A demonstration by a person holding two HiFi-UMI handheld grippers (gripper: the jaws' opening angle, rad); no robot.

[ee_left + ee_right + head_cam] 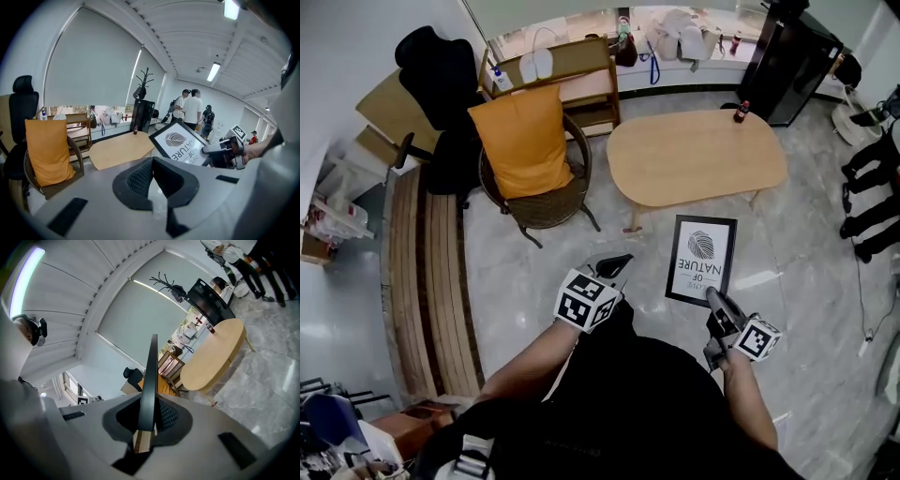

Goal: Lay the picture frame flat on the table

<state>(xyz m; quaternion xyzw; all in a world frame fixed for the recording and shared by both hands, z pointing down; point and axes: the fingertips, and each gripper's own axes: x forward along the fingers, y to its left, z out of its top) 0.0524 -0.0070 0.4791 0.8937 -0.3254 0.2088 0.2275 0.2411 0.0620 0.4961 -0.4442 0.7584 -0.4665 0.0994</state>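
The black picture frame (701,260) with a leaf print is held in the air above the floor, short of the oval wooden table (694,155). My right gripper (715,302) is shut on the frame's near lower corner. In the right gripper view the frame (150,376) runs edge-on up from between the pads of the right gripper (149,420). My left gripper (614,265) hovers to the left of the frame, shut and with nothing in it. The left gripper view shows its jaws (152,176) together, with the frame (178,143) and the right gripper (225,150) beyond.
A small bottle (741,112) stands at the table's far edge. A wicker chair with an orange cushion (525,141) sits to the table's left, a black office chair (441,75) behind it. A wooden bench (431,281) runs along the left. People stand at the right (867,187).
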